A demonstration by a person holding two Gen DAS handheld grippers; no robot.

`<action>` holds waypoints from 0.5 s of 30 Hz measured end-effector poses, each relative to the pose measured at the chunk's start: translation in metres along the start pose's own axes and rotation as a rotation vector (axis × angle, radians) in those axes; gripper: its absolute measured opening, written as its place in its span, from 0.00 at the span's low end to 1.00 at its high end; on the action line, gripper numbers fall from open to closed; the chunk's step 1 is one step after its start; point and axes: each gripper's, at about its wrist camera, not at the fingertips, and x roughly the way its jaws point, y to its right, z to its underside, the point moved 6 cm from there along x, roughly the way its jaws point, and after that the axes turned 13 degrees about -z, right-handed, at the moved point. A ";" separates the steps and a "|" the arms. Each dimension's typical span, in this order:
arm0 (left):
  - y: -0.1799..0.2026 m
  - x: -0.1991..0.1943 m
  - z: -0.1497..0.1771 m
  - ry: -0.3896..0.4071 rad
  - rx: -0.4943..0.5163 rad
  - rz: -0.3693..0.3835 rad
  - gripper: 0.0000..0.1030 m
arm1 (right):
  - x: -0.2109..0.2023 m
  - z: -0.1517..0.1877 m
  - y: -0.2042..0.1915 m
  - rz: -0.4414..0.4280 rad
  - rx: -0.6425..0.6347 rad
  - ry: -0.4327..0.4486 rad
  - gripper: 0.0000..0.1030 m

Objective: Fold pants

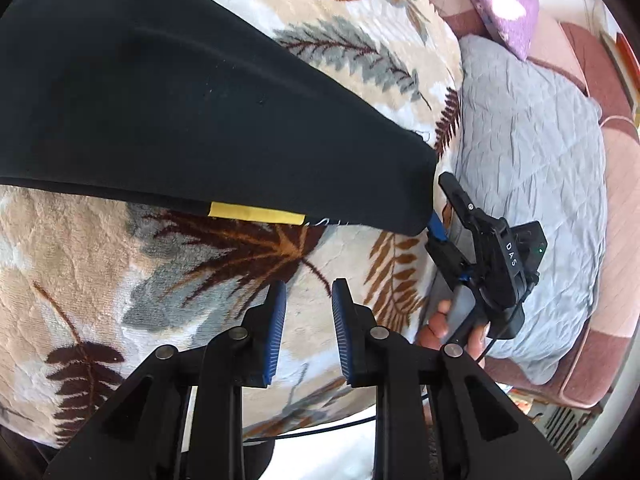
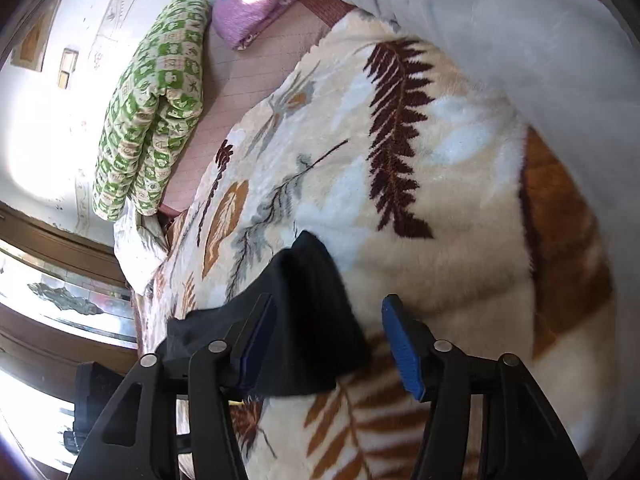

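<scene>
With my right gripper wide around the corner of the black pants lying on the blanket and my left gripper narrow and empty, a careless pull-away could drag the fold crooked.

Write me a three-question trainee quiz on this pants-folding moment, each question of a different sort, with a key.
1. True or false: the left gripper has cloth between its fingers.
2. Multiple choice: the black pants lie on a) a bare wooden table, b) a leaf-patterned blanket, c) a tiled floor.
3. Short answer: what colour is the tag at the edge of the pants nearest the left gripper?

Key
1. False: its fingers are slightly apart over the blanket with nothing between them.
2. b
3. Yellow.

Note: the right gripper stands open, with a corner of the pants between its fingers.
</scene>
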 end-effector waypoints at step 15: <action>0.030 0.024 0.010 -0.052 -0.050 0.052 0.20 | 0.067 -0.026 -0.019 -0.063 -0.093 -0.401 0.82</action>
